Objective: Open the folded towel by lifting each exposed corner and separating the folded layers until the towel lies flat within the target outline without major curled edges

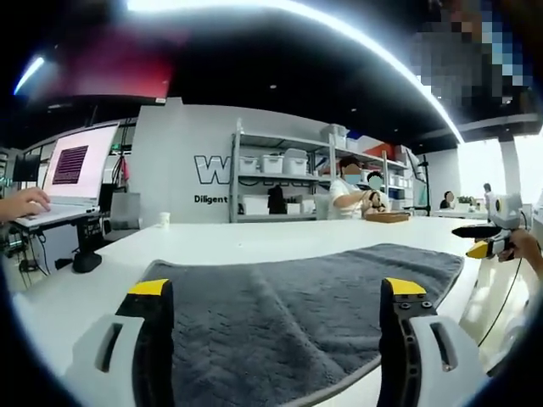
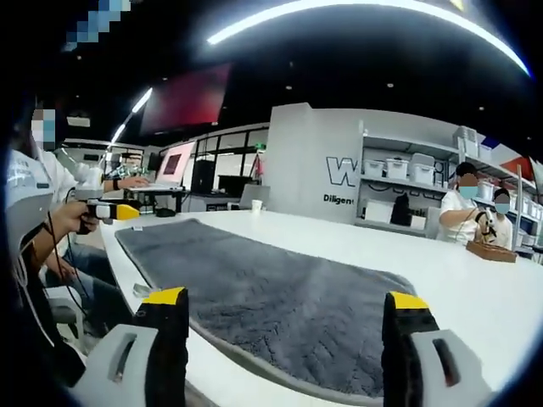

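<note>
Both hand-held grippers, left and right, stand open and empty over the grey towel on the table; pinch only the top layer at a corner.

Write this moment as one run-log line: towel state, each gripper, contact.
towel: spread on white table, looks flat | left gripper: open, empty, above towel | right gripper: open, empty, above towel | contact: none

White table, laptop on a stand, shelving with white bins, paper cup
</note>
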`<control>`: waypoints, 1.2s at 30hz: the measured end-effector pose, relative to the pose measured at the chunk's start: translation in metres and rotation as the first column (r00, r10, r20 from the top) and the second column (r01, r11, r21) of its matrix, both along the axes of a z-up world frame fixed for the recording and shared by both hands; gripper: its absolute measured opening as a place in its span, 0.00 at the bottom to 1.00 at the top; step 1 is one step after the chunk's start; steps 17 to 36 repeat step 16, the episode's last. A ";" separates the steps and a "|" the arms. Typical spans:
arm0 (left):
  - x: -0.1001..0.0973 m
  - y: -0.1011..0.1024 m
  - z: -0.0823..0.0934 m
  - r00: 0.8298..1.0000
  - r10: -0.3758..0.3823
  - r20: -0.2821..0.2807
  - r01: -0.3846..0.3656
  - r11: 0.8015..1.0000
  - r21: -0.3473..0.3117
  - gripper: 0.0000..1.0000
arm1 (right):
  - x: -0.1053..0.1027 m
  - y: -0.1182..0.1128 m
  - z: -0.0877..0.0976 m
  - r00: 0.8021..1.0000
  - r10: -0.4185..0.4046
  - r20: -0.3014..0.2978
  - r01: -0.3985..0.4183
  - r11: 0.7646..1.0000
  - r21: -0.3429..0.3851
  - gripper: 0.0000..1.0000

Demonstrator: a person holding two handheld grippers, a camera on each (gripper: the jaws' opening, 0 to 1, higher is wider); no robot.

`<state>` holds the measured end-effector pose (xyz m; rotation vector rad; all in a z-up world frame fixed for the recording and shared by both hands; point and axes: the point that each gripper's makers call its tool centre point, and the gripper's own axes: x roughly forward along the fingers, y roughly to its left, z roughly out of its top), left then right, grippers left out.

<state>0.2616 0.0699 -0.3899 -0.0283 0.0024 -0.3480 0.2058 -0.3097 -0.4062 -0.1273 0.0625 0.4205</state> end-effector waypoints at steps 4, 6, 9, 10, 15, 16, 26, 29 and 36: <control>-0.004 0.002 -0.001 1.000 0.002 -0.002 -0.002 1.000 -0.016 0.99 | -0.003 -0.006 -0.008 1.000 -0.021 -0.017 0.021 1.000 0.007 0.97; -0.005 0.003 -0.002 1.000 0.006 -0.004 -0.006 1.000 -0.019 0.99 | -0.004 -0.007 -0.009 0.999 -0.024 -0.022 0.025 1.000 0.012 0.98; -0.008 0.006 -0.002 1.000 0.020 -0.006 -0.020 1.000 -0.017 0.99 | -0.006 -0.007 -0.012 0.999 -0.021 -0.036 0.022 1.000 0.017 0.98; -0.009 0.007 -0.003 1.000 0.022 -0.006 -0.022 1.000 -0.016 0.99 | -0.006 -0.008 -0.014 0.999 -0.023 -0.046 0.024 0.999 0.023 0.98; -0.012 0.008 -0.003 0.999 0.031 -0.010 -0.031 0.999 -0.008 0.99 | -0.006 -0.006 -0.014 0.999 -0.017 -0.042 0.018 1.000 0.024 0.96; -0.012 0.008 -0.003 0.999 0.030 -0.010 -0.030 1.000 -0.007 0.99 | -0.006 -0.005 -0.012 0.999 -0.013 -0.037 0.014 1.000 0.028 0.96; -0.012 0.008 -0.003 0.999 0.030 -0.010 -0.030 1.000 -0.007 0.99 | -0.006 -0.005 -0.012 0.999 -0.013 -0.037 0.014 1.000 0.028 0.96; -0.012 0.008 -0.003 0.999 0.030 -0.010 -0.030 1.000 -0.007 0.99 | -0.006 -0.005 -0.012 0.999 -0.013 -0.037 0.014 1.000 0.028 0.96; -0.012 0.008 -0.003 0.999 0.030 -0.010 -0.030 1.000 -0.007 0.99 | -0.006 -0.005 -0.012 0.999 -0.013 -0.037 0.014 1.000 0.028 0.96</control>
